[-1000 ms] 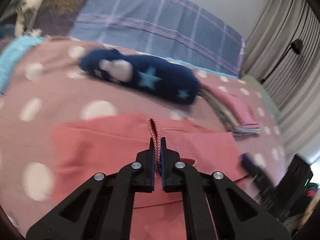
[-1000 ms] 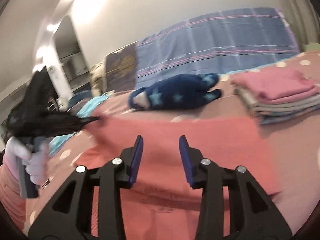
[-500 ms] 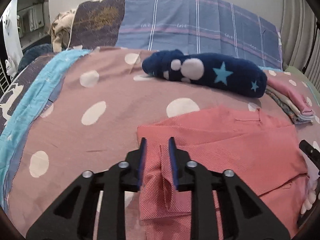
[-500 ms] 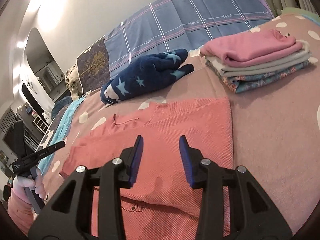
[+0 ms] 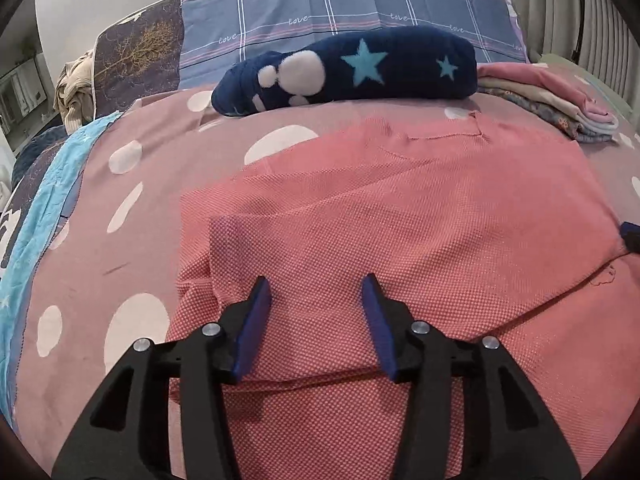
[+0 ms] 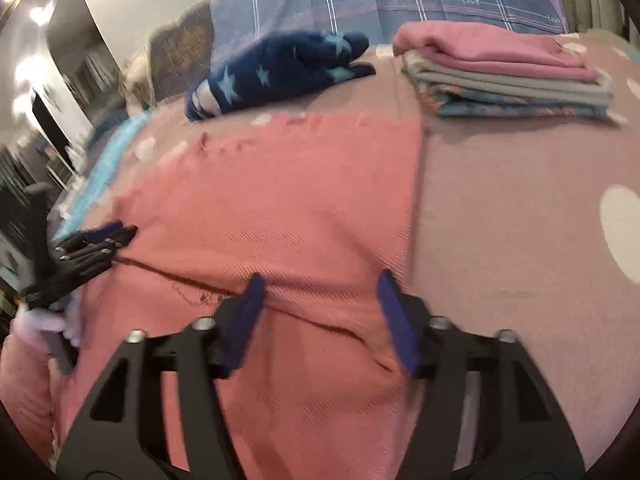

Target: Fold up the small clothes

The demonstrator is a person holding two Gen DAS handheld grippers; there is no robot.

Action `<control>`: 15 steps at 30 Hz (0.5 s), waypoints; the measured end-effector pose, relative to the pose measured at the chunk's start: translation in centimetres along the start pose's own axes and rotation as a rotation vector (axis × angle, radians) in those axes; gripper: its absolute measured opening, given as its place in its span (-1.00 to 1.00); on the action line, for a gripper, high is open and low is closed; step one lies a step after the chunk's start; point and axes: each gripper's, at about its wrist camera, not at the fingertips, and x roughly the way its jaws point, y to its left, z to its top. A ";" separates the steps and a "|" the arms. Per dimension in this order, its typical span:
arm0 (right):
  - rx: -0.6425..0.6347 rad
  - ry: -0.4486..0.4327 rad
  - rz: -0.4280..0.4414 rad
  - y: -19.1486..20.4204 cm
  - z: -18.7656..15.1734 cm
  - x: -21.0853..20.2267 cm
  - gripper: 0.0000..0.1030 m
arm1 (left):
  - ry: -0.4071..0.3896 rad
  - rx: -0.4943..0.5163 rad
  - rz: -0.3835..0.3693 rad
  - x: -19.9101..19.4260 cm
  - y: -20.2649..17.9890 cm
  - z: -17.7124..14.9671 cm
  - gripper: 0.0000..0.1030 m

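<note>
A salmon-pink garment (image 5: 400, 216) (image 6: 280, 192) lies folded over itself on the dotted pink bedspread (image 5: 100, 264). My left gripper (image 5: 316, 292) hovers low over its left part, jaws opening, the cloth lying under them but not pinched. My right gripper (image 6: 320, 292) is over the garment's right edge near the fold line, jaws also opening and gripping nothing. The left gripper (image 6: 124, 232) shows at the far left of the right wrist view, held by a hand. One tip of the right gripper (image 5: 630, 234) peeks in at the right edge of the left wrist view.
A navy plush with light stars (image 5: 352, 68) (image 6: 280, 68) lies behind the garment. A stack of folded clothes (image 6: 504, 72) (image 5: 548, 96) sits at the back right. Checked blue pillows (image 5: 344, 4) lean on the wall; a turquoise blanket (image 5: 44, 208) runs along the left.
The left gripper let go of the pink cloth it had pinched, sank toward the bed and opened. The right gripper sank closer to the garment and its jaws widened. The garment now lies folded flat.
</note>
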 end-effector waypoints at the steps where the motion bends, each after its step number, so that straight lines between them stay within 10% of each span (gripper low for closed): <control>1: 0.033 -0.014 0.016 -0.6 0.1 -0.9 0.08 | -0.002 -0.016 -0.015 -0.3 0.4 0.1 -0.03; 11: 0.184 -0.045 -0.033 -7.5 5.7 -1.6 0.04 | -0.045 -0.338 -0.047 -0.9 12.2 2.5 0.14; 15: 0.199 -0.001 0.013 -7.6 7.9 1.9 0.04 | 0.028 -0.434 -0.213 2.6 14.8 3.0 0.14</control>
